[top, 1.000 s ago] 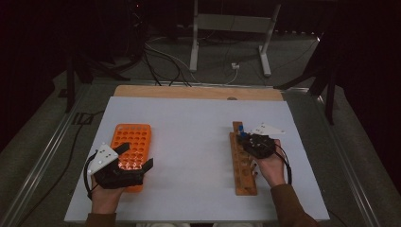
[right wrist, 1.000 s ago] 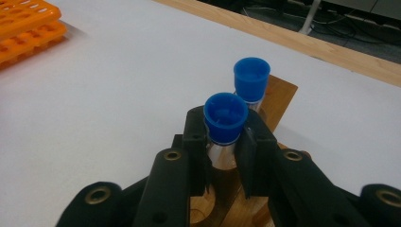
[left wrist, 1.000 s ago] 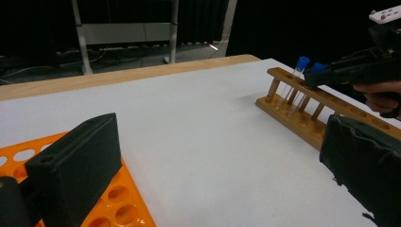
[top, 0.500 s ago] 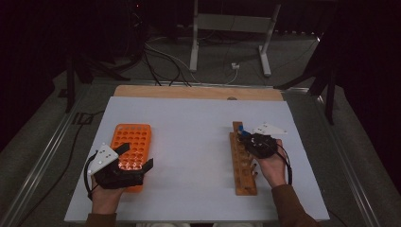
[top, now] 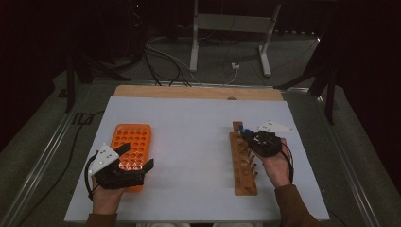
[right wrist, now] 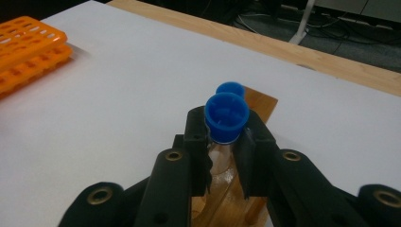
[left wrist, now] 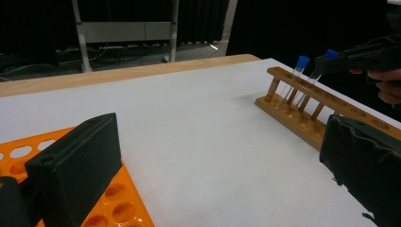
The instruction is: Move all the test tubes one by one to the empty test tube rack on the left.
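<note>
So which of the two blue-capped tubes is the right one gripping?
The nearer tube, clamped just below its cap by the right hand-held gripper; the other tube stands free behind it.

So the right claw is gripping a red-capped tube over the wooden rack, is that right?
Not quite: the cap is blue, not red. The right gripper view shows the right claw shut on a blue-capped tube over the wooden rack.

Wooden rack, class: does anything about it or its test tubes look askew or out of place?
Yes, mildly. In the wooden rack, one blue-capped tube stands nearly upright, while the tube beside it leans, clamped just under its cap by the right gripper. Nothing looks spilled or broken.
</note>
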